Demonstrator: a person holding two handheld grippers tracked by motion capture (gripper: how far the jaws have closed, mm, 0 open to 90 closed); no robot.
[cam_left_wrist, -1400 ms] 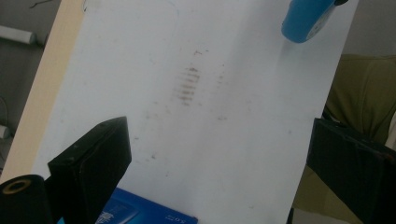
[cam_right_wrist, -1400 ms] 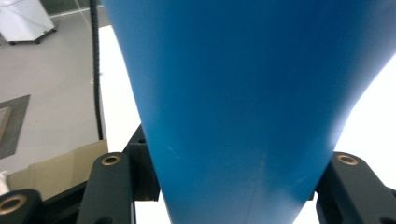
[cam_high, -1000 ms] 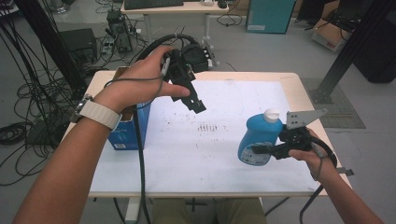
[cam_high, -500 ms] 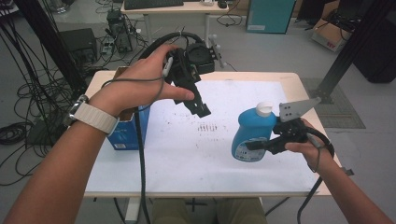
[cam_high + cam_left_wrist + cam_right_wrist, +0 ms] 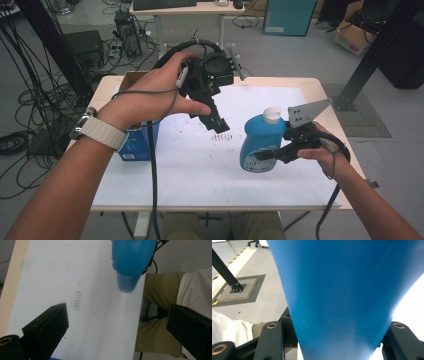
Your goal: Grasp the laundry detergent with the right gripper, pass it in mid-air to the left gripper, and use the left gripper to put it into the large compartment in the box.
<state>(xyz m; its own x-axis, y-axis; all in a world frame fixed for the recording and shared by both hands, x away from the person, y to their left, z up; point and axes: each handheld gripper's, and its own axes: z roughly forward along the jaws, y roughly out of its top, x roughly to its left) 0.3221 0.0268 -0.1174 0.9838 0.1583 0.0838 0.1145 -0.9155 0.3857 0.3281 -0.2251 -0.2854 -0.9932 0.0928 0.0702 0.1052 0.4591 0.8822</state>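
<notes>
A blue bottle (image 5: 260, 145) with a white cap hangs just above the white sheet (image 5: 200, 170), right of centre. My right gripper (image 5: 263, 153) is shut on its lower body, one jaw on each side (image 5: 337, 340). The bottle (image 5: 344, 290) looms large and close in the right gripper view. My left gripper (image 5: 220, 124) is held in the air over the middle of the table, pointing down and to the right. Its jaws have just opened a little wider and stand open (image 5: 117, 315) with nothing between them. The bottle (image 5: 132, 260) shows beyond them.
A blue box (image 5: 137, 142) with an open cardboard top stands at the table's left edge, under my left wrist. A patch of small dark marks (image 5: 220, 136) lies on the sheet. The wooden table rim (image 5: 310, 85) borders the sheet; cables and desks stand behind.
My right gripper has carried the bottle left and slightly up, toward the table's middle. The left hand has stayed about where it was.
</notes>
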